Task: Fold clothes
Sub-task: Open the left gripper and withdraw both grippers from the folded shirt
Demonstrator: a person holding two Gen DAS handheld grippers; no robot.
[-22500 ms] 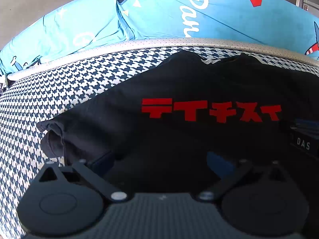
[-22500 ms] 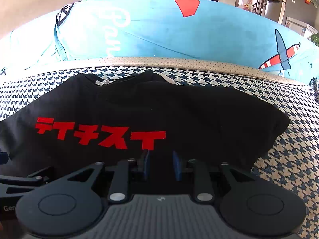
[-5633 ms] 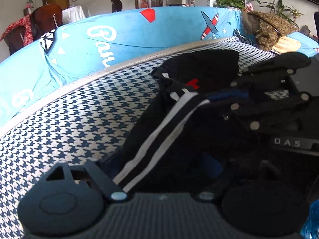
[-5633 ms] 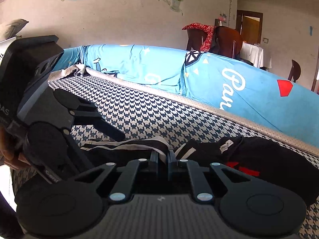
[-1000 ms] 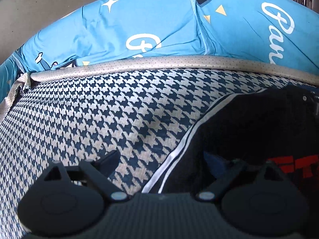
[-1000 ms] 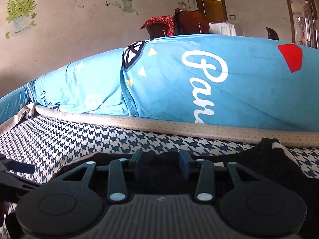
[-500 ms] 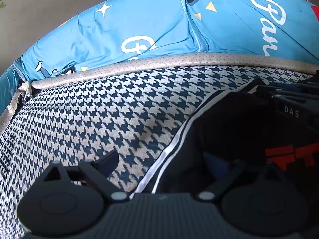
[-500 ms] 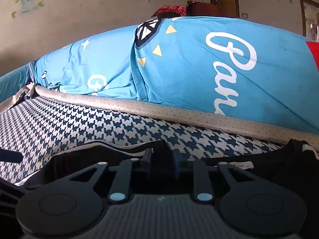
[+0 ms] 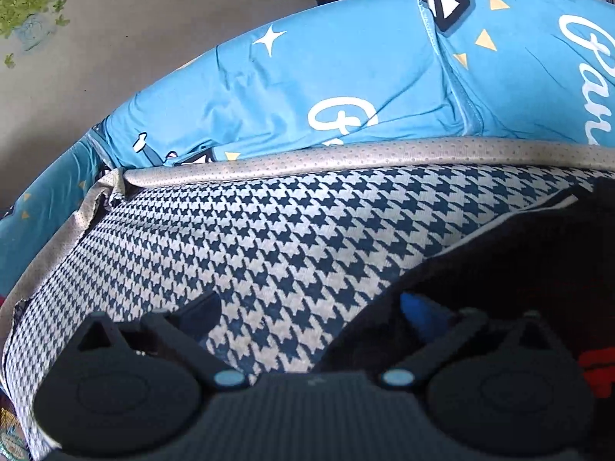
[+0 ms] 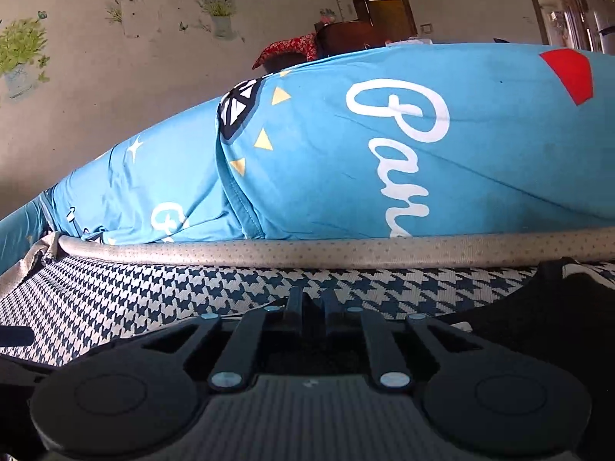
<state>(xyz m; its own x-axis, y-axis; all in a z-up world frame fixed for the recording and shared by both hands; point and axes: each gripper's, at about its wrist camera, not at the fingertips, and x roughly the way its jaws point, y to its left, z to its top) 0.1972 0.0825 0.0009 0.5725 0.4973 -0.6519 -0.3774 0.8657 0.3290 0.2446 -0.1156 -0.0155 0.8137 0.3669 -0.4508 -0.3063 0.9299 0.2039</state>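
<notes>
A black garment [image 9: 519, 261] with a white side stripe [image 9: 499, 226] and a red print [image 9: 595, 368] lies on the houndstooth sofa seat [image 9: 269, 238]. My left gripper [image 9: 307, 309] is open at the garment's left edge, one finger over the checked fabric and the other over the black cloth. In the right wrist view, the right gripper [image 10: 313, 303] has its fingers pressed together low on the black garment [image 10: 538, 319], shut on its edge. The cloth in the pinch is mostly hidden by the gripper body.
Blue printed back cushions [image 10: 346, 161] rise right behind the seat, past a grey dotted piping [image 10: 346, 249]. The houndstooth seat [image 10: 115, 292] stretches to the left. A wall with plant stickers [image 10: 115, 38] and a doorway [image 10: 384, 4] lie beyond.
The right gripper's fingers have closed together over the last second. The left gripper has swung left, so the black garment sits farther right in its view.
</notes>
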